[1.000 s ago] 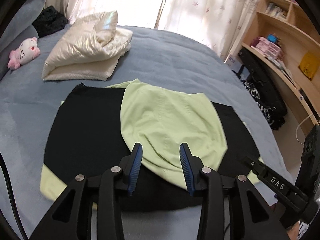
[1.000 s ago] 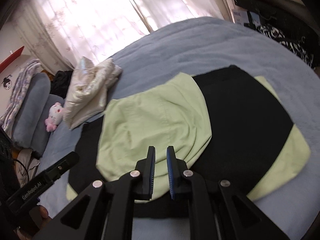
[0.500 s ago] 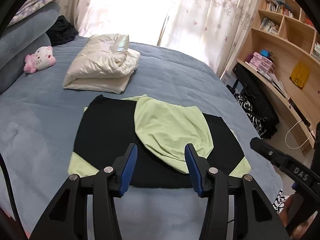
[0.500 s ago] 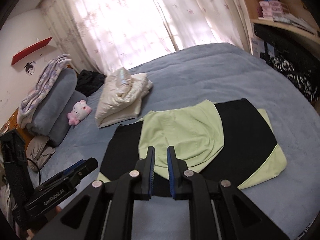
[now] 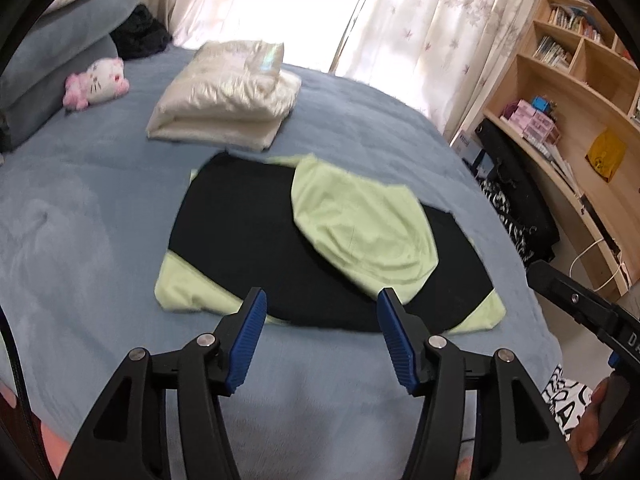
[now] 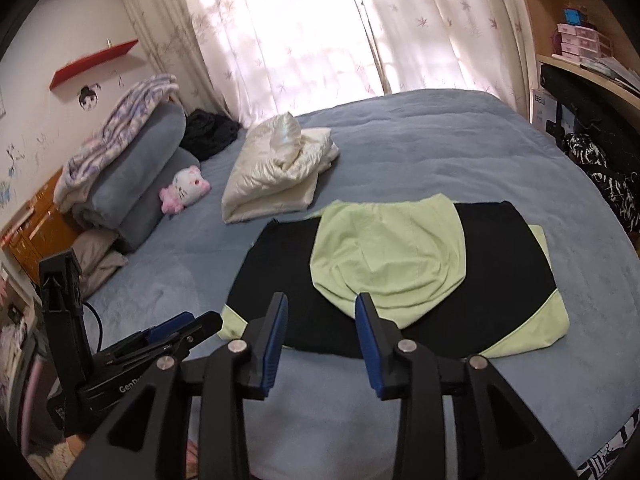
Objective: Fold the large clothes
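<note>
Folded black-and-pale-green soft fabric garment [image 5: 256,240] [image 6: 400,264] lying flat on the blue-grey fleecy bedspread [image 5: 80,220] [image 6: 420,152], ahead of both tools and touching neither. Left gripper [image 5: 320,336] held above the near edge of the bed, jaws spread wide, gripping nothing; ribbed blue pads [image 5: 247,336] framing the garment's near hem. Right gripper [image 6: 321,342] likewise parted and empty, just short of the same hem. On top of the black panel, a rounded pale green hood-like flap [image 5: 364,228] [image 6: 388,260], lightly creased; green corners peeking out at both near ends. Beyond it, well apart, a folded cream quilted jacket with a satin sheen [image 5: 228,96] [image 6: 276,164]. Farther left, by the grey bolster pillows [image 6: 136,176], a small pink-and-white plush cat [image 5: 98,84] [image 6: 185,194].
</note>
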The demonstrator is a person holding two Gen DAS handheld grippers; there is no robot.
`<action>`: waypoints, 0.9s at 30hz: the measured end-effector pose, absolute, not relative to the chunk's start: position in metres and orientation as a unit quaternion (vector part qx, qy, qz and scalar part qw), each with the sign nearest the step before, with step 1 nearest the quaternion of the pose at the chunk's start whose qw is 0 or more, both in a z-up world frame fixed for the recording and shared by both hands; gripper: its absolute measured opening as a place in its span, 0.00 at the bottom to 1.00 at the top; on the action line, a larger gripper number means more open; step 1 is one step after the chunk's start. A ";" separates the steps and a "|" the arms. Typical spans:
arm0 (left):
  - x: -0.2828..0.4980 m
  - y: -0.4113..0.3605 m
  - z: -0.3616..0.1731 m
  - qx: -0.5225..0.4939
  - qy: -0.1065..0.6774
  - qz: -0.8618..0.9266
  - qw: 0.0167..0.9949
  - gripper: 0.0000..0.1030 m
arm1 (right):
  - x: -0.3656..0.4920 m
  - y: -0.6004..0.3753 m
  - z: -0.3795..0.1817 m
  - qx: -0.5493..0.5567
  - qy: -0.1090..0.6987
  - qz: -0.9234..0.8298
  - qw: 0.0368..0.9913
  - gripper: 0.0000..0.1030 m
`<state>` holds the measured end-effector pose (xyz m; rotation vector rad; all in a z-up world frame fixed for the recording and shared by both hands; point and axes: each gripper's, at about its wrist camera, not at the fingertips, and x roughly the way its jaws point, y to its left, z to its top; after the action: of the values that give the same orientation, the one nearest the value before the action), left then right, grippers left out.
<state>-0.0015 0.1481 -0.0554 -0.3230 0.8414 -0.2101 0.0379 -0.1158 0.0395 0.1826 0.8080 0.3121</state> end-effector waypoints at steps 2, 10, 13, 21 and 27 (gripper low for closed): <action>0.000 0.151 -0.072 -0.164 0.423 -0.106 0.885 0.54 | 0.041 -0.116 0.027 0.087 0.402 0.146 0.900 0.34; 0.007 0.178 -0.152 -0.269 0.493 -0.118 0.819 0.55 | 0.062 -0.115 -0.023 0.098 0.443 0.124 0.883 0.34; 0.011 0.192 -0.176 -0.318 0.494 -0.111 0.801 0.55 | 0.070 -0.112 -0.034 0.102 0.443 0.118 0.883 0.34; 0.027 0.207 -0.213 -0.389 0.468 -0.101 0.787 0.59 | 0.089 -0.107 -0.059 0.108 0.443 0.111 0.883 0.34; 0.053 0.210 -0.226 -0.420 0.438 -0.100 0.788 0.60 | 0.105 -0.104 -0.076 0.118 0.448 0.115 0.879 0.34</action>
<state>0.0533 0.2099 -0.2264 -0.9052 0.9435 -0.2154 0.1050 -0.1039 -0.0763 0.2468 0.9345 0.2394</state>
